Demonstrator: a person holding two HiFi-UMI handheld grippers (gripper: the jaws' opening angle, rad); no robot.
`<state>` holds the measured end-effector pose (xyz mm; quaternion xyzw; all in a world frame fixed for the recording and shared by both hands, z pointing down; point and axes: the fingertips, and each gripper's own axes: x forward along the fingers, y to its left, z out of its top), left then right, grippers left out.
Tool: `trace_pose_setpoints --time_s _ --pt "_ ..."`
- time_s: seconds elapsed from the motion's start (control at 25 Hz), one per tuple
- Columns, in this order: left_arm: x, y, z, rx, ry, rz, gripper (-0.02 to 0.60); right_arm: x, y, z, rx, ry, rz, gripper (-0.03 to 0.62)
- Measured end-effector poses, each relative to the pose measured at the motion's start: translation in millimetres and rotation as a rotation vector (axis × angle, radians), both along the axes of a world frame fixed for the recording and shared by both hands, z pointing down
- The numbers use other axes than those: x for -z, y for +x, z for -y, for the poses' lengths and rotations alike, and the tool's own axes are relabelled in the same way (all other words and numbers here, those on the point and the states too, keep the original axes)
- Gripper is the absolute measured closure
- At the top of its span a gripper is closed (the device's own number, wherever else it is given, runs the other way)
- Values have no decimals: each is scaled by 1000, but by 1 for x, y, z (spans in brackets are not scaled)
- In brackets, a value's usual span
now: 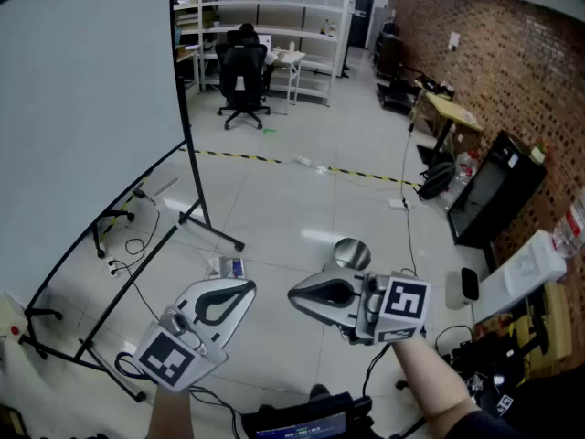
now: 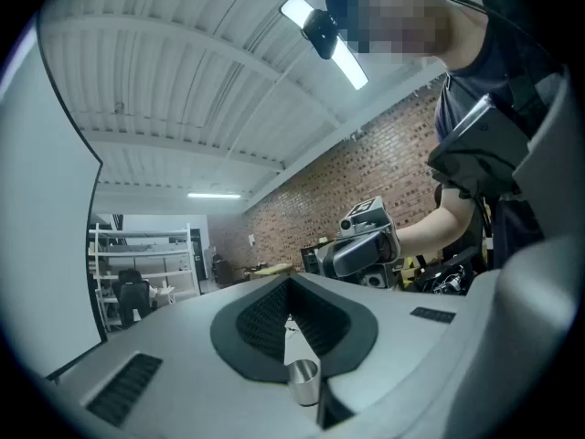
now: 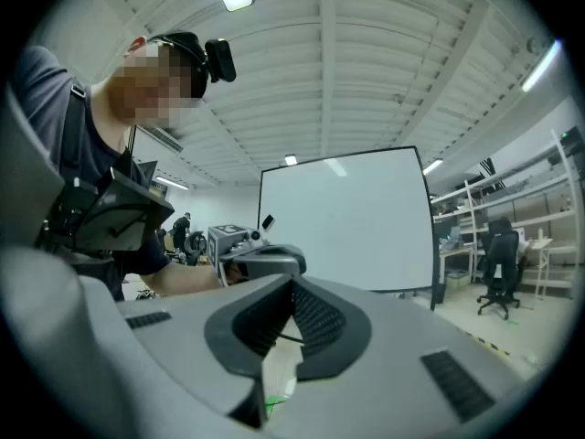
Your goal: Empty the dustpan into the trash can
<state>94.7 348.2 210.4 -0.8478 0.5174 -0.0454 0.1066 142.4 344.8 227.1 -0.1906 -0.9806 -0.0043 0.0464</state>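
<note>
Both grippers are held level over the floor, tips toward each other. My left gripper point(image 1: 247, 288) is shut with nothing in it; its dark pads point(image 2: 265, 323) meet in a closed V. My right gripper point(image 1: 296, 294) is also shut and empty, with pads point(image 3: 315, 323) pressed together. A shiny round metal can point(image 1: 352, 252) stands on the floor just beyond the right gripper; it shows as a small silver cylinder point(image 2: 303, 380) below the left jaws. Each gripper view shows the other gripper point(image 2: 366, 245) point(image 3: 260, 259) facing it. No dustpan shows in any view.
A large whiteboard point(image 1: 87, 108) on a wheeled stand point(image 1: 215, 231) fills the left, with cables point(image 1: 128, 263) under it. A black screen point(image 1: 489, 190) leans at the brick wall on the right. An office chair point(image 1: 242, 76) and shelves stand far back, behind a striped floor tape point(image 1: 274, 160).
</note>
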Motion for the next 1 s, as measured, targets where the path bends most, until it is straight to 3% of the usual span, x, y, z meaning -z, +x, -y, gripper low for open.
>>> trace_pose_setpoints --time_s 0.2,0.28,0.36,0.6,1.0 --pt "-24 1 27 -46 -86 -54 581 -14 5 34 3 -22 -27 586" --pt "-35 0 45 -64 -146 -34 581 -18 3 56 6 -37 -24 586" --pt "-47 -5 65 -30 -201 13 581 -21 1 76 17 -42 -20 586" --pt "-46 -14 129 113 -185 -16 581 -23 -2 143 73 -81 14 586" --pt "-55 -20 186 164 -245 71 581 -27 -28 196 203 -85 14 586"
